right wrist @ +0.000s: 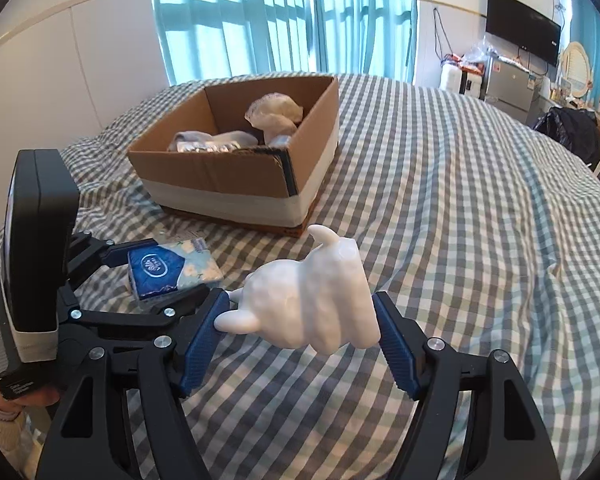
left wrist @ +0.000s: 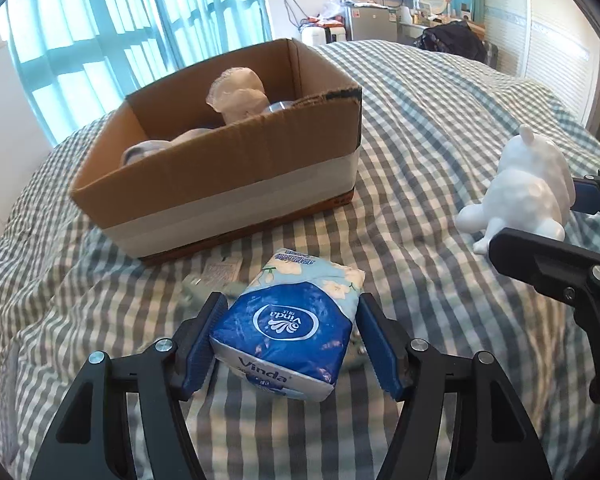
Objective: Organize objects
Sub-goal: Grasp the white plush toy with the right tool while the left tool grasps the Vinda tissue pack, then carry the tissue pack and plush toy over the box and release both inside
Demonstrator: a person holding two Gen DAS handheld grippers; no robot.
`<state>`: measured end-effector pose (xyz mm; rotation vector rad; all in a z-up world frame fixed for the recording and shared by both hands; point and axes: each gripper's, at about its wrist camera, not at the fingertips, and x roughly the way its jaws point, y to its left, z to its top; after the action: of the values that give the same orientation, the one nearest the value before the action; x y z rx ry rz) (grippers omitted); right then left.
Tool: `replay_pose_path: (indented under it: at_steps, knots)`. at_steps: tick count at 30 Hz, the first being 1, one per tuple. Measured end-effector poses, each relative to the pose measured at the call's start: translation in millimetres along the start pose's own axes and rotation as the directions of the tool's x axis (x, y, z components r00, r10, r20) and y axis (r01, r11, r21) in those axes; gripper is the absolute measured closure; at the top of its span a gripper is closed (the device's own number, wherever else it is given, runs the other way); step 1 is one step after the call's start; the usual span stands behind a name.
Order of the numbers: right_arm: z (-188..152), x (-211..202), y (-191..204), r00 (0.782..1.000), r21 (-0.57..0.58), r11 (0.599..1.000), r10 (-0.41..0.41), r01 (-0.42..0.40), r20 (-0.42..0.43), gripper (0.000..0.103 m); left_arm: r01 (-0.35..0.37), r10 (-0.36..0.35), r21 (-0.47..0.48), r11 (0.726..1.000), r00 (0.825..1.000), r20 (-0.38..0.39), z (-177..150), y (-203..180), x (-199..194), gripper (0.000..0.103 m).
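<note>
Blue pads of the left gripper (left wrist: pixel 290 344) clamp a Vinda tissue pack (left wrist: pixel 286 330) just above the checked bedspread (left wrist: pixel 420 160), while the right gripper (right wrist: pixel 300 336) pinches a lumpy white figurine (right wrist: pixel 320 304). Farther off, the cardboard box (right wrist: pixel 236 168) already holds cloth-like bundles, so sorting looks partway done: both held items remain outside it.

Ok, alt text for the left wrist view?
The left gripper straddles a blue Vinda tissue pack on a checked bedspread, fingers either side. Behind sits an open cardboard box; a white figurine lies right.
</note>
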<state>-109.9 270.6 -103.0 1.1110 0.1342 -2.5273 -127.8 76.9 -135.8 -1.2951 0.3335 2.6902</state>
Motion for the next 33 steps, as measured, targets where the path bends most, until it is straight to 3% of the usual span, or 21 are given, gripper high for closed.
replay_pose_path:
  at_steps: [9,20,33]
  knots:
    - [9.5,-47.0,15.9,0.997,-0.032,0.999,-0.007,0.01,0.08,0.031,0.001,0.004,-0.051,0.999,0.995,0.095,8.5,10.9,-53.3,0.035]
    - [39.7,-99.4,34.7,0.981,-0.077,0.997,0.012,0.003,0.194,0.031,-0.011,0.045,-0.151,0.988,0.973,0.225,27.4,44.5,-114.8,0.035]
    - [105.6,-102.4,53.6,0.957,-0.142,0.989,0.069,-0.029,0.283,0.031,-0.029,0.096,-0.221,0.975,0.95,0.297,72.5,87.3,-127.7,0.035]
